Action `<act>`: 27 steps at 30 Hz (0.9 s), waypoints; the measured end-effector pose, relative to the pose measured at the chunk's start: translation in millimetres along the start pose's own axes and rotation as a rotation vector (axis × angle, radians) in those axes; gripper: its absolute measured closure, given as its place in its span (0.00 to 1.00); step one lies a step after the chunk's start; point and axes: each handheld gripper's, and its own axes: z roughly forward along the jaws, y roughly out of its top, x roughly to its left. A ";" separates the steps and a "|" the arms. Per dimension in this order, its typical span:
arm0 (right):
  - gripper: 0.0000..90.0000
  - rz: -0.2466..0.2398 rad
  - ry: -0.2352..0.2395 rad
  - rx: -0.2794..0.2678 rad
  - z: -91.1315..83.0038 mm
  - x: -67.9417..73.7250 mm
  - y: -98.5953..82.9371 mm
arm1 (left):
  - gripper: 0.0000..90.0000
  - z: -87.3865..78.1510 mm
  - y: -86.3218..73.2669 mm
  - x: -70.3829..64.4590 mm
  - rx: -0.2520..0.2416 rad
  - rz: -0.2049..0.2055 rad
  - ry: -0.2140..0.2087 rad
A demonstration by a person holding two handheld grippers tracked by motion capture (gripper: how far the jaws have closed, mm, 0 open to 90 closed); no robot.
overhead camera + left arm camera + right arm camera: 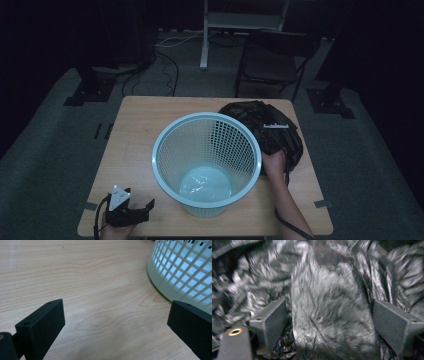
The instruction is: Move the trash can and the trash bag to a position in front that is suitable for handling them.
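Reaching into the crumpled black bag at the table's far right, the right gripper has its jaws spread wide, one on each side of a raised fold of the shiny plastic. In the right gripper view the fold stands between the two jaws, which flank it without pinching it; whether either jaw touches the plastic I cannot tell, since that picture is blurred. The right hand shows in the high view just behind the bag, beside the basket.

The bag lies on the table, pressed against the right side of the pale mesh basket, which stands upright in the middle of the table with its mouth open upward. Something pale and glossy lies at the basket's bottom; what it is cannot be told.

The left gripper rests low at the near left corner of the table, well apart from the bag. Its jaws are also spread wide and hold nothing: the left gripper view shows bare wood between them, with the basket's wall near the jaw on that view's right.
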 end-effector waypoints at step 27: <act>0.34 -0.103 -0.053 0.001 -68.9 -11.8 -90.3 | 0.02 -1.4 0.6 -4.2 -0.004 0.022 -0.021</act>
